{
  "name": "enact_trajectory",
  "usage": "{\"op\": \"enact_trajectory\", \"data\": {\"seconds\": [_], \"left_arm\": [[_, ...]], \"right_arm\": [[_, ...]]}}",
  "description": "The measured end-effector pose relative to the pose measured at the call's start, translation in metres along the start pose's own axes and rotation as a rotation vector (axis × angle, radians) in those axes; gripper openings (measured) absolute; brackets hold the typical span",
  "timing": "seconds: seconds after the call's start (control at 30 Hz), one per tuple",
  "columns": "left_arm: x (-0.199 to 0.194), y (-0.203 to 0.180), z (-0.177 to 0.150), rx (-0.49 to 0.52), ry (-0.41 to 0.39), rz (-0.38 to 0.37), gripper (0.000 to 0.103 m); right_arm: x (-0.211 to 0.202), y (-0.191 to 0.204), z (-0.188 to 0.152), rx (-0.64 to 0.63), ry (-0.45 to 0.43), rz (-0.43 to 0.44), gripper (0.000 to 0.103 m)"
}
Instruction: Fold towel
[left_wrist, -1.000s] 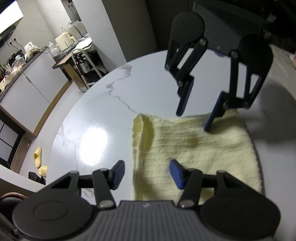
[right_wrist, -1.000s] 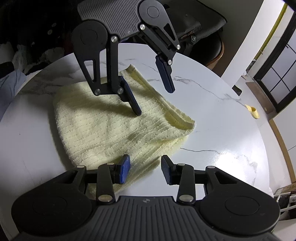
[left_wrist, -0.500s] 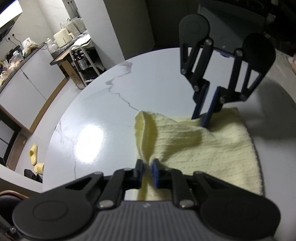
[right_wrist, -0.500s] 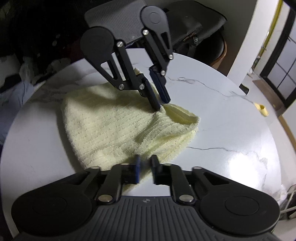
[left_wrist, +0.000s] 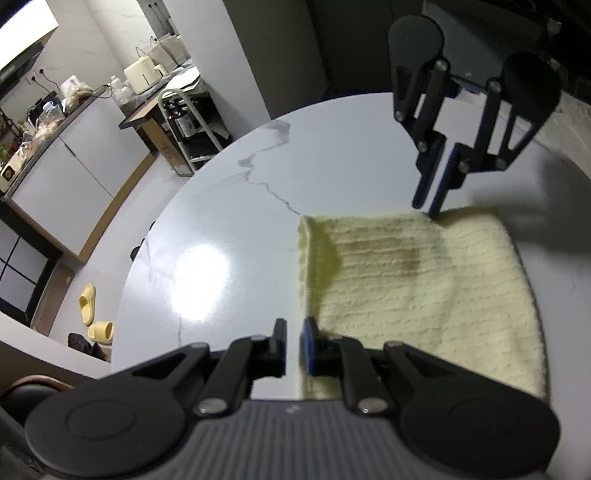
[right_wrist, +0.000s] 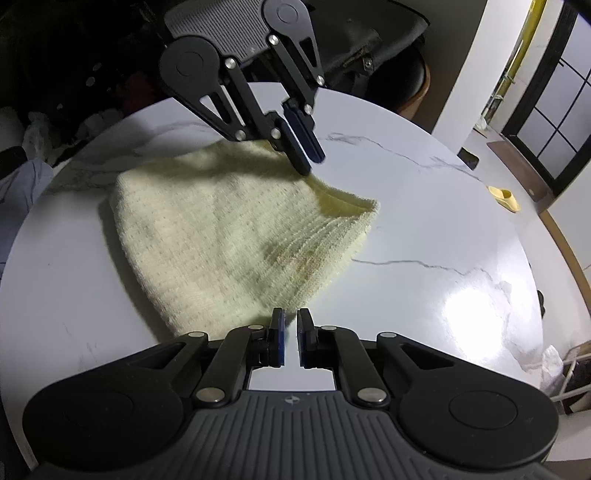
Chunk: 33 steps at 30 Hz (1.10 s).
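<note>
while a round white marble table (left_wrist: 236, 206) fills most of both views, its grey veins and a bright glare patch showing on the bare half, the pale yellow towel (left_wrist: 417, 291) lies spread on it as a folded, ribbed sheet. in the right wrist view the towel (right_wrist: 221, 236) has a thick doubled corner pointing toward the bare marble.

beyond the table edge in the left wrist view stand white kitchen cabinets (left_wrist: 70, 162) with appliances on top, and a pair of yellow slippers (left_wrist: 94, 317) lies on the floor.

the left gripper (left_wrist: 293, 345) sits at the towel's near edge in its own view, its jaws drawn almost together with only a thin gap; i cannot tell whether any cloth is pinched between them, since the towel's edge runs just beside the blue pad. seen from the right wrist, the left gripper (right_wrist: 308, 157) touches down on the towel's far edge.

the right gripper (right_wrist: 290, 341) is likewise nearly closed at the towel's near corner, a thin gap left, and whether it grips cloth is unclear. from the left wrist, the right gripper (left_wrist: 430, 205) meets the far edge.
</note>
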<state>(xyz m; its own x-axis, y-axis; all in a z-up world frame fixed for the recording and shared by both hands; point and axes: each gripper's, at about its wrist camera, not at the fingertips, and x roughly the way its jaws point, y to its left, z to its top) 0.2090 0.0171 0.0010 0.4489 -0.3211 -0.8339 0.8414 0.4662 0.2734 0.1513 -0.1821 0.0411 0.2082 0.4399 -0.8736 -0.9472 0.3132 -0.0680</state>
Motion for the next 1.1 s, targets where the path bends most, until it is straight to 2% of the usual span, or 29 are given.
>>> {"op": "enact_trajectory", "data": {"seconds": [0.23, 0.27, 0.3, 0.37, 0.53, 0.67, 0.9, 1.1], "left_arm": [[-0.019, -0.009, -0.005, -0.022, -0.017, -0.004, 0.016], [-0.023, -0.012, -0.007, -0.032, -0.021, -0.013, 0.027], [-0.025, -0.016, -0.009, -0.038, -0.026, -0.022, 0.043], [-0.03, -0.024, -0.013, -0.043, -0.035, -0.04, 0.056], [-0.037, -0.04, -0.021, -0.064, -0.046, -0.072, 0.057], [-0.037, -0.046, -0.026, -0.07, -0.037, -0.096, 0.064], [-0.051, -0.07, -0.043, -0.068, -0.048, -0.122, 0.076], [-0.05, -0.074, -0.054, -0.091, -0.027, -0.123, 0.077]], "right_arm": [[-0.008, 0.002, 0.015, -0.059, -0.047, -0.023, 0.01], [-0.007, 0.003, 0.019, -0.072, -0.053, -0.016, 0.011], [-0.005, 0.004, 0.023, -0.089, -0.062, -0.006, 0.011], [-0.003, 0.006, 0.03, -0.119, -0.077, 0.013, 0.012], [0.012, 0.005, 0.038, -0.128, -0.082, 0.049, 0.029], [0.018, 0.005, 0.042, -0.123, -0.083, 0.072, 0.042], [0.034, -0.002, 0.04, -0.103, -0.041, 0.108, 0.053], [0.041, -0.011, 0.034, -0.057, -0.042, 0.128, 0.065]]}}
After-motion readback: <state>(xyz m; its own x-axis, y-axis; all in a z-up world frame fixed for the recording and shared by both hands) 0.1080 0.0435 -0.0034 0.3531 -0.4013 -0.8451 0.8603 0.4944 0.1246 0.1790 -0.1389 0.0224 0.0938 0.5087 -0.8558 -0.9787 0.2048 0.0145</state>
